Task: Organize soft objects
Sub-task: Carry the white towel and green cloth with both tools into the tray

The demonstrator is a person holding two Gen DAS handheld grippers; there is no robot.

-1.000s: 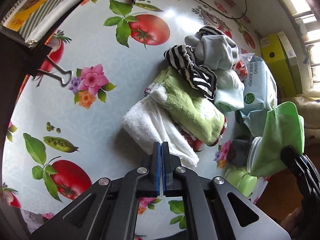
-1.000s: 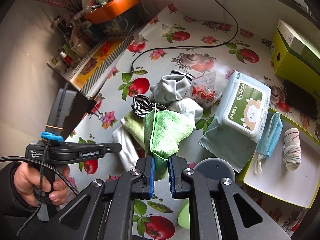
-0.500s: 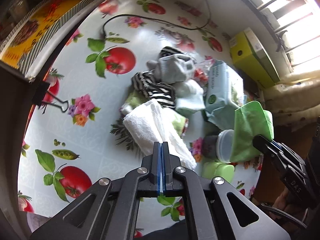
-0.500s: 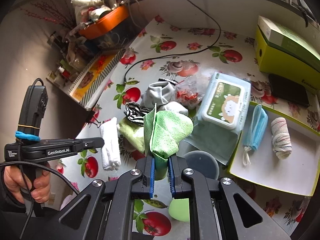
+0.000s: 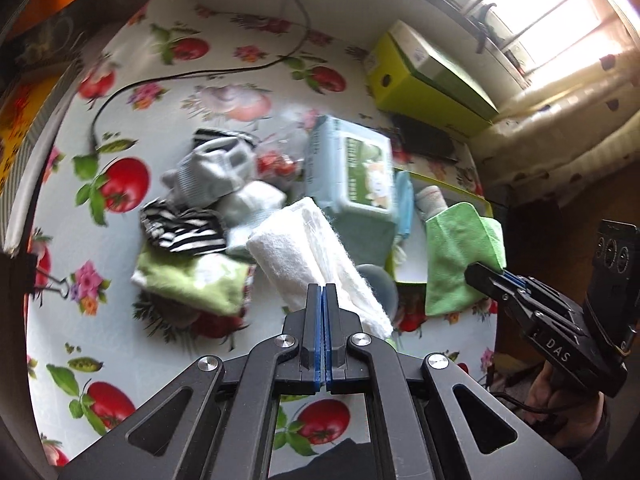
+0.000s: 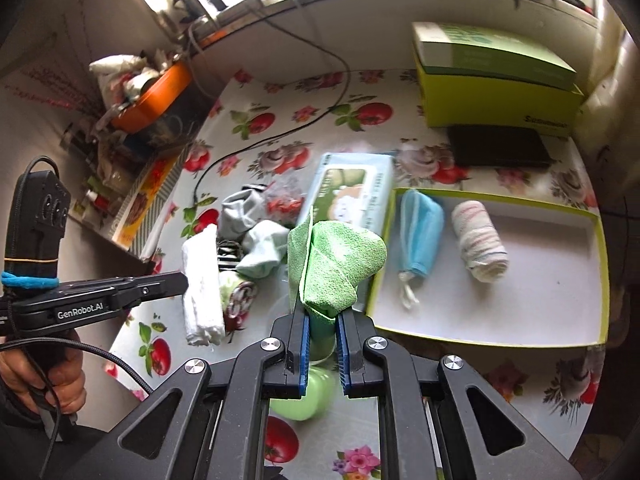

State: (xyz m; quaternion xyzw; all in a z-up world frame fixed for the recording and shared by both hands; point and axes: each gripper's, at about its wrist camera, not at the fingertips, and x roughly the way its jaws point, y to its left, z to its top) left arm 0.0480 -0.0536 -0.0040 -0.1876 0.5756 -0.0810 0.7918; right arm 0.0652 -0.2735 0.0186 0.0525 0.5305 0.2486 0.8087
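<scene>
the left gripper (image 5: 322,300) is clamped on a white towel (image 5: 308,248); the right gripper (image 6: 322,320) pinches a green cloth (image 6: 336,264) near the tray (image 6: 560,344).

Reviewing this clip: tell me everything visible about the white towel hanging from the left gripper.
The white towel is a fluffy, terry-looking cloth folded or rolled into a long bundle. The left gripper is shut on one end of it, and in the right wrist view the bundle hangs down from the tip with its free end lowest. It looks lifted off the tablecloth, in front of the pile of socks and cloths, though contact with the pile cannot be ruled out. Its edges look slightly fuzzy; no pattern or label shows.
</scene>
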